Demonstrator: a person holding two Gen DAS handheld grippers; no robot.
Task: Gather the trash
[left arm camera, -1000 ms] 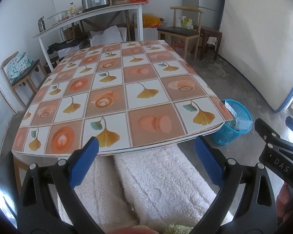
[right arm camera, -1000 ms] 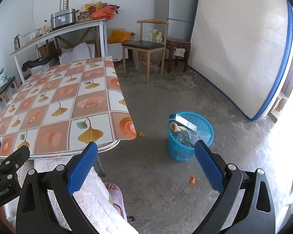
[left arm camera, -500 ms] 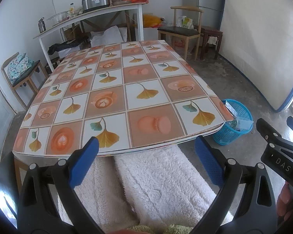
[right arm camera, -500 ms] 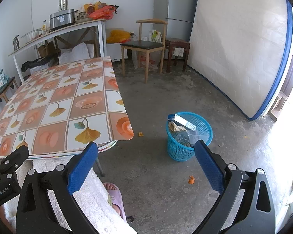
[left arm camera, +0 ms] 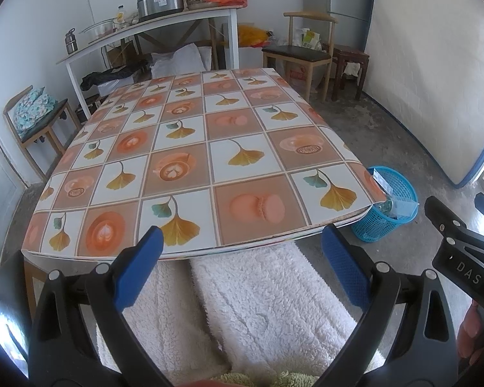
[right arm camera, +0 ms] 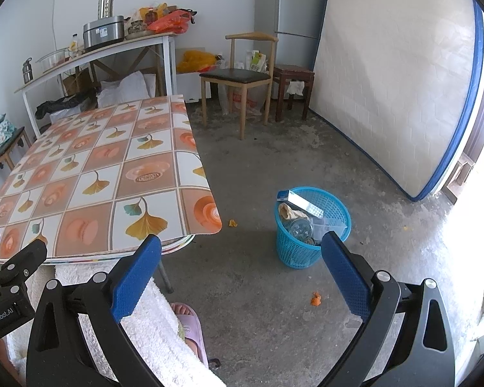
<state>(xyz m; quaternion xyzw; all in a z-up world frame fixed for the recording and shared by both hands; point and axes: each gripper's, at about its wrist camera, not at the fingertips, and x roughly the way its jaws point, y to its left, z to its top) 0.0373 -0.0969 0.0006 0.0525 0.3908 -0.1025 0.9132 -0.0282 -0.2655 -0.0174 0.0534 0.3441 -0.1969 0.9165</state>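
Observation:
A blue plastic basket (right arm camera: 312, 225) stands on the concrete floor right of the table and holds a box, a crumpled paper and clear plastic pieces; it also shows in the left wrist view (left arm camera: 388, 204). Small orange scraps lie on the floor, one near the table corner (right arm camera: 232, 223) and one in front of the basket (right arm camera: 315, 299). My left gripper (left arm camera: 240, 246) is open and empty, held before the table's near edge. My right gripper (right arm camera: 240, 253) is open and empty, above the floor left of the basket. The table (left arm camera: 190, 148) has a leaf-patterned cloth with nothing on it.
A person's lap in white fleece (left arm camera: 258, 306) is below the grippers, a foot in a slipper (right arm camera: 190, 322) on the floor. A wooden chair (right arm camera: 238, 77), stool (right arm camera: 293, 77), fridge (right arm camera: 290, 3), a leaning mattress (right arm camera: 400, 74) and a cluttered white shelf table (right arm camera: 96, 54) line the room.
The right gripper's view has shifted slightly; the table and basket sit a little further left. The left gripper has barely moved. Both stay open.

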